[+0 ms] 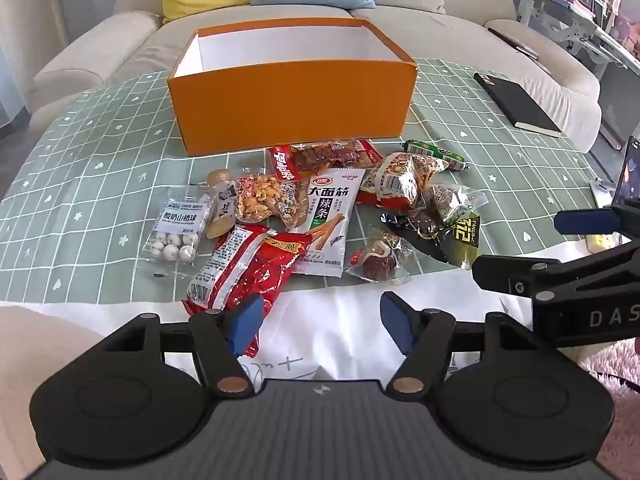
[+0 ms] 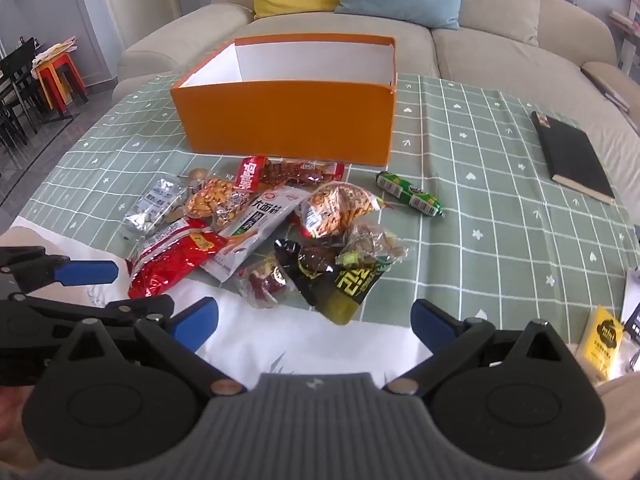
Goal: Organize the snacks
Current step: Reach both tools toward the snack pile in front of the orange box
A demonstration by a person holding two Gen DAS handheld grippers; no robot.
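An open orange box [image 1: 294, 106] [image 2: 288, 116] with a white, empty inside stands at the back of the green checked tablecloth [image 1: 100, 152]. In front of it lies a pile of snack packets: a red packet [image 1: 240, 272] [image 2: 172, 260], a white spicy-strip packet [image 1: 328, 220] [image 2: 256, 228], a clear bag of white balls [image 1: 176, 228], nuts [image 1: 260, 200], a black-and-yellow packet [image 2: 344, 284] and a green sausage [image 2: 412, 194]. My left gripper [image 1: 322, 320] is open and empty, just short of the red packet. My right gripper [image 2: 314, 322] is open and empty, near the black-and-yellow packet.
A black notebook [image 1: 516, 102] [image 2: 576, 156] lies on the right of the table. A beige sofa [image 1: 132, 40] with yellow and blue cushions stands behind. A yellow packet [image 2: 602, 340] and a phone [image 1: 628, 176] sit at the right edge. White cloth [image 1: 332, 332] covers the near edge.
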